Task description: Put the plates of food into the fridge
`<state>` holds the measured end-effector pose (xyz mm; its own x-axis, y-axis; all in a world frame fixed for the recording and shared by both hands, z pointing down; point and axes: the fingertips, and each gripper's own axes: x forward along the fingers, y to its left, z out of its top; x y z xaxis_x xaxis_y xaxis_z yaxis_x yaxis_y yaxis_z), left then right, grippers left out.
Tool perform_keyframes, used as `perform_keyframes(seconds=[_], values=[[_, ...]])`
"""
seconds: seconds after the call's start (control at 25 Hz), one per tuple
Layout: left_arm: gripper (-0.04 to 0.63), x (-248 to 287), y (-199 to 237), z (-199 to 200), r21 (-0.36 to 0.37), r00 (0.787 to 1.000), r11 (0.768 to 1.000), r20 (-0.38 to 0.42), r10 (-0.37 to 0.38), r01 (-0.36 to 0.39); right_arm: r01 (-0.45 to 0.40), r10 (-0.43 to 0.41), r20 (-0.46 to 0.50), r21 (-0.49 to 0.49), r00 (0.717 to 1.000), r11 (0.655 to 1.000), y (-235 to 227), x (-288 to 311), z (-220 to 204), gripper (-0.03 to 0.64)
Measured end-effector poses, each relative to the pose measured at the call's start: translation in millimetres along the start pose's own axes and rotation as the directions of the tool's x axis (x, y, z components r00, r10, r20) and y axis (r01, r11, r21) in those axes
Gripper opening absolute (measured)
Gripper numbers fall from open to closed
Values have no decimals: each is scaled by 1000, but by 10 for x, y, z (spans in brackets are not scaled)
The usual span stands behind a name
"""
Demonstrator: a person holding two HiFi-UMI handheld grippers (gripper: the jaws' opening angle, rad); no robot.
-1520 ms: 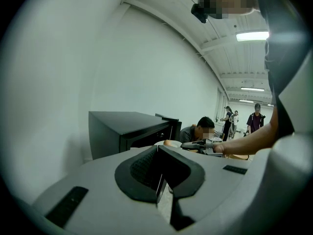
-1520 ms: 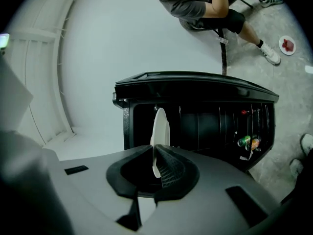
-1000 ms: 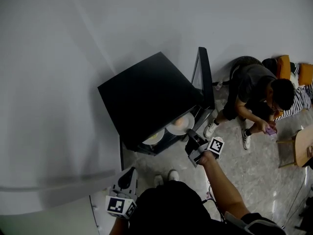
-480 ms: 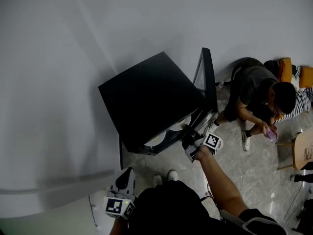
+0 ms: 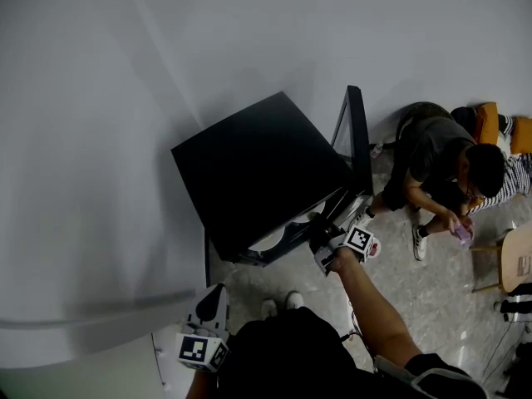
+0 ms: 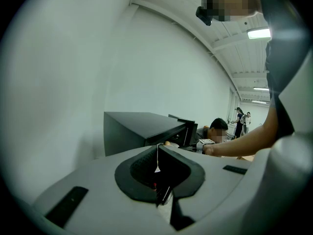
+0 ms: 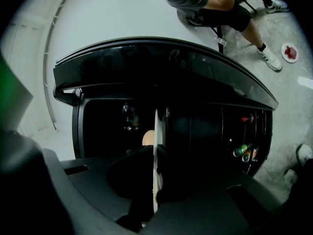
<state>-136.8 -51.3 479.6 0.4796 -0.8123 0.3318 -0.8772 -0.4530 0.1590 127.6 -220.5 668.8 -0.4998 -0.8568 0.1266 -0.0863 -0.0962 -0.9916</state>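
Observation:
The black fridge (image 5: 258, 169) stands on the floor with its door (image 5: 356, 140) swung open to the right. My right gripper (image 5: 318, 227) reaches into the fridge opening. In the right gripper view my right gripper (image 7: 155, 153) is shut on the rim of a white plate (image 7: 155, 131), seen edge-on, with a tan bun (image 7: 148, 137) on it, inside the dark fridge (image 7: 161, 58). A sliver of another white plate (image 5: 270, 240) shows under the fridge top. My left gripper (image 5: 218, 298) hangs low at the left, well short of the fridge (image 6: 142, 129); its jaws (image 6: 158, 168) are shut and hold nothing.
A person (image 5: 440, 160) sits on the floor right of the door, feet near my right hand. A small plate with red food (image 7: 289, 52) lies on the floor by a shoe. Bottles (image 7: 244, 152) sit in the door shelves. A white wall runs behind and left.
My right gripper has carried the plate leftward and into the fridge; the plate, in full view a second ago, is now hidden under the fridge top. The left gripper has stayed put.

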Motion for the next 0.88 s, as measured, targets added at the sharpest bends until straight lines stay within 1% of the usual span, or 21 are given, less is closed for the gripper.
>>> perform_keyframes(seconds=[0.08, 0.12, 0.16, 0.2, 0.28, 0.4, 0.52, 0.68, 0.72, 0.8, 0.88], values=[[24, 28, 3, -18, -1, 1000, 1000, 0, -4, 4, 6, -6, -21, -17, 1000, 1000, -33, 8, -12, 43], [23, 42, 5, -30, -1, 1000, 1000, -1, -7, 7, 0, 0, -32, -20, 999, 1000, -36, 11, -23, 72], [23, 54, 5, -37, -1, 1000, 1000, -2, -9, 9, -6, 5, -40, -20, 999, 1000, -32, 9, -32, 129], [23, 59, 0, -37, 0, 1000, 1000, -3, -12, 12, -7, 6, -45, -24, 999, 1000, -30, -6, -39, 140], [23, 50, -27, -27, 2, 1000, 1000, -3, -18, 18, 11, -13, -49, -44, 999, 999, -38, -78, -63, 141], [23, 37, -68, -25, -7, 1000, 1000, -2, -31, 31, 62, -71, -84, -100, 994, 993, -61, -254, -179, 141], [23, 58, -119, -50, -12, 999, 999, -4, -51, 51, 63, -88, -121, -194, 989, 979, 29, -413, -329, 135], [23, 55, -206, -73, 13, 996, 996, 2, -86, 86, 31, -79, -126, -344, 989, 938, 269, -634, -451, 60], [23, 51, -224, -73, 15, 996, 996, 4, -93, 93, 19, -74, -131, -379, 989, 925, 340, -681, -486, 55], [24, 40, -267, -72, 12, 994, 994, 0, -105, 105, -8, -69, -152, -455, 986, 891, 478, -768, -571, 44], [23, 23, -317, -81, 1, 993, 993, -5, -115, 115, -32, -70, -171, -534, 983, 845, 598, -858, -663, 38]])
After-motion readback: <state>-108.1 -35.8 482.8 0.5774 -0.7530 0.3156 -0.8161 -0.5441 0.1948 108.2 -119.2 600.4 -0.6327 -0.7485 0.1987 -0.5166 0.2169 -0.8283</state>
